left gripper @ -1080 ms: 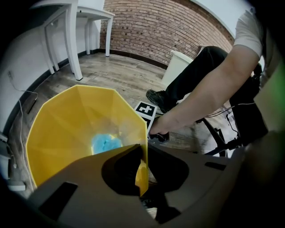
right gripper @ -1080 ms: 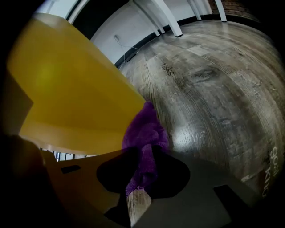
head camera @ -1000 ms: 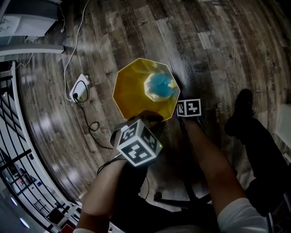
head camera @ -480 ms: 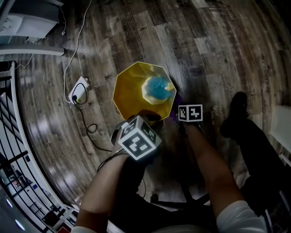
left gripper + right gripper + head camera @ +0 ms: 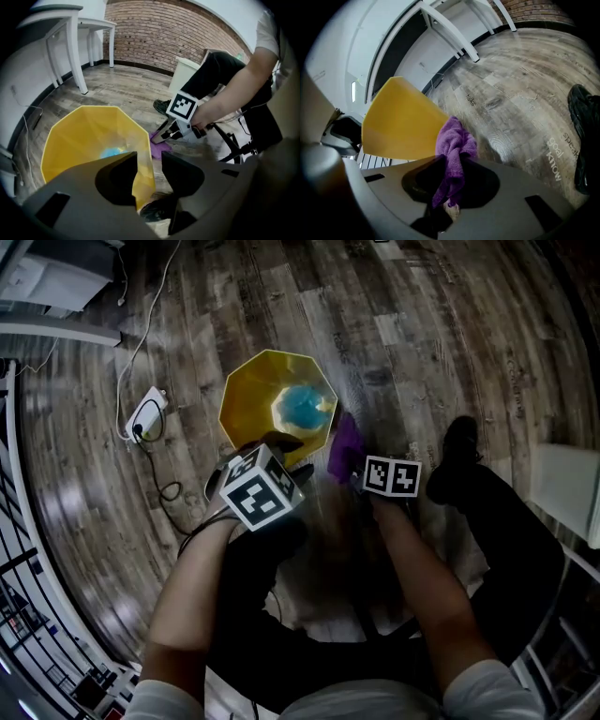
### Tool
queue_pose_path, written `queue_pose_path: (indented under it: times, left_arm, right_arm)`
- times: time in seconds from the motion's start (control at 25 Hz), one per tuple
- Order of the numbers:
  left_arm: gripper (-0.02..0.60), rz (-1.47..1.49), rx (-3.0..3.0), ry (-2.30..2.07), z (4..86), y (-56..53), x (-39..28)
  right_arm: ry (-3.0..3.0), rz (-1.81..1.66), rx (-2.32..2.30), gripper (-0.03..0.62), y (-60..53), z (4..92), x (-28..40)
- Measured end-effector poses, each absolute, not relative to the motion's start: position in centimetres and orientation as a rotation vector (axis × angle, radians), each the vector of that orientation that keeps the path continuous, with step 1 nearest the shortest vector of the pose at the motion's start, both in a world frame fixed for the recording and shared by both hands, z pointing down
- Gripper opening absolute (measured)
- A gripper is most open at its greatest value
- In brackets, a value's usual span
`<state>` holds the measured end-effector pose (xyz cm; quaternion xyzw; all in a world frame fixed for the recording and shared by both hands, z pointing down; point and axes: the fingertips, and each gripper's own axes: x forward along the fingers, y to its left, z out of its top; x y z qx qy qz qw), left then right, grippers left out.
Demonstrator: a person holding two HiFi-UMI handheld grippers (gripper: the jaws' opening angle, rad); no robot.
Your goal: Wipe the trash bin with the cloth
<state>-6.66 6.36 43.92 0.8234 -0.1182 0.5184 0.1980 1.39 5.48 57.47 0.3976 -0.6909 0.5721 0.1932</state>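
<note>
Looking down from the head view, you have:

- **Trash bin** (image 5: 246,395): yellow, faceted and open-topped. It stands upright on the wooden floor (image 5: 450,324). A blue patch (image 5: 300,407) lies at its bottom, and what it is cannot be told.
- **Left tool** (image 5: 281,444): sits at the near rim, probably to steady the bin while you wipe.
- **Cloth** (image 5: 345,444): purple and bunched, carried by your right tool (image 5: 356,468). It is just beside the bin's right outer wall, and whether it touches the wall is unclear.

Left gripper view:

- **Jaws:** they stand apart and have just been opening.
- **Rim:** the bin's thin rim rises between the jaws with a gap on either side, so nothing is pinched. You seem to be letting go of the rim, perhaps to take a fresh hold.
- **Inner walls:** flat, bright panels.

Right gripper view:

- **Jaws:** they are closed on the cloth's middle.
- **Cloth:** loose ends dangle below the jaws and a plush wad bulges past the tips. Held this way, it puts a soft pad in front for wiping.
- **Outer wall:** smooth, plain yellow just behind the wad, with no dirt showing.
</note>
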Motion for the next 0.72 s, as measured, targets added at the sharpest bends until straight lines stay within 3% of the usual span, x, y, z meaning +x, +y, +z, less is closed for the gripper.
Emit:
queue_pose_path:
  times: [0.72]
  left_arm:
    - [0.155,1.714,2.207,-0.276,47.0,8.0,-11.6]
  right_arm:
    - [-2.133,1.753,1.147,0.089,8.3,45.2,-1.1]
